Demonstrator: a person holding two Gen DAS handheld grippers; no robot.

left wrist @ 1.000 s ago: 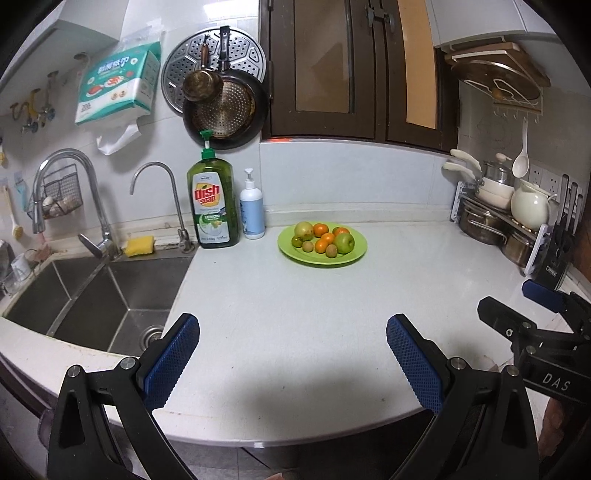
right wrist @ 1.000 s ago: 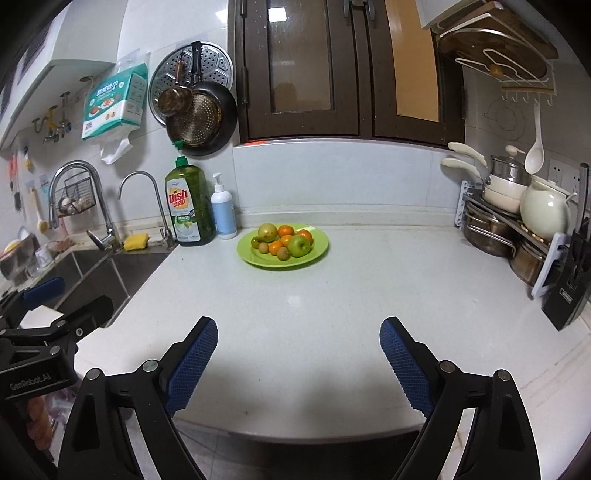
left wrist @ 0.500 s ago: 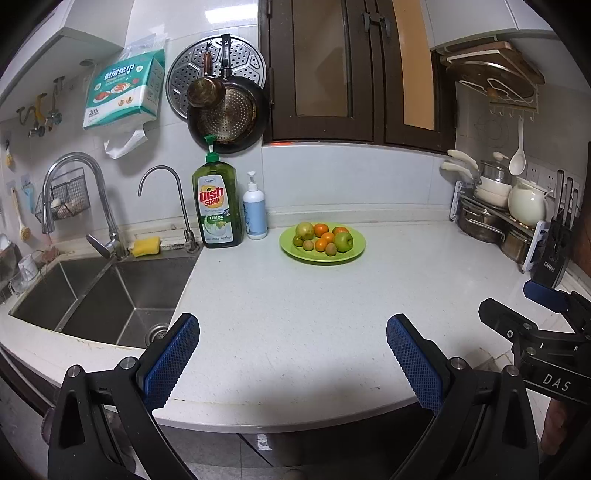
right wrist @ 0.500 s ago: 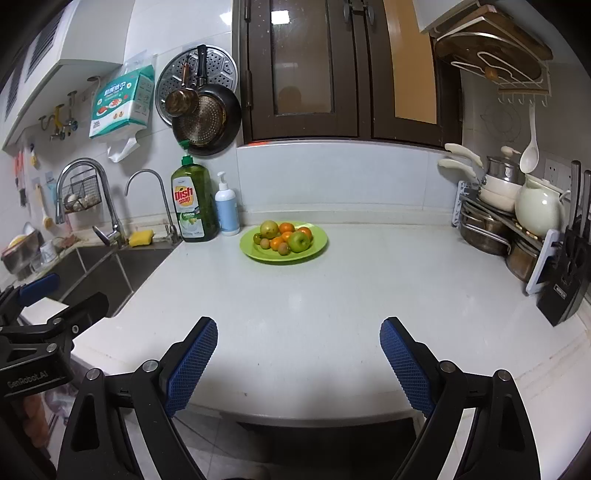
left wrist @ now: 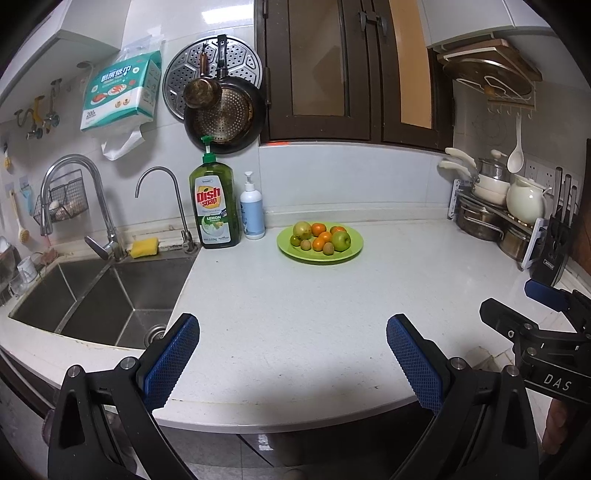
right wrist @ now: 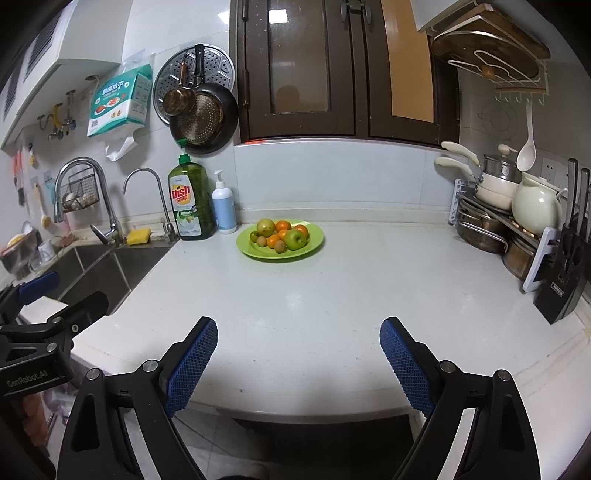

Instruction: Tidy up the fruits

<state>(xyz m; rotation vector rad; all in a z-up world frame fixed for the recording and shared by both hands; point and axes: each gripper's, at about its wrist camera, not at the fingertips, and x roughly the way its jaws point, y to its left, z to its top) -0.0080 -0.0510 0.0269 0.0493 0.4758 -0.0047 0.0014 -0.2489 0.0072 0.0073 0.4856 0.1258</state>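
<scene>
Both viewpoints have shifted slightly over the last second; left gripper (left wrist: pixel 291 350) and right gripper (right wrist: pixel 297 354) hang released, empty. The fruit pile (left wrist: pixel 320 239) sits unmoved on the green plate (left wrist: pixel 347 254) (near the dish soap (left wrist: pixel 214 206)), fitting either an early or a finished stage.

Indoor light moderate, cool, from overhead. Ceiling lamp reflected as glare on cabinet glass (right wrist: pixel 276 15) and wall tiles (left wrist: pixel 147 18). Soft sheen on worktop (right wrist: pixel 295 295). Strong fisheye bending, black vignette corners. Focus sharp throughout; no motion blur.
</scene>
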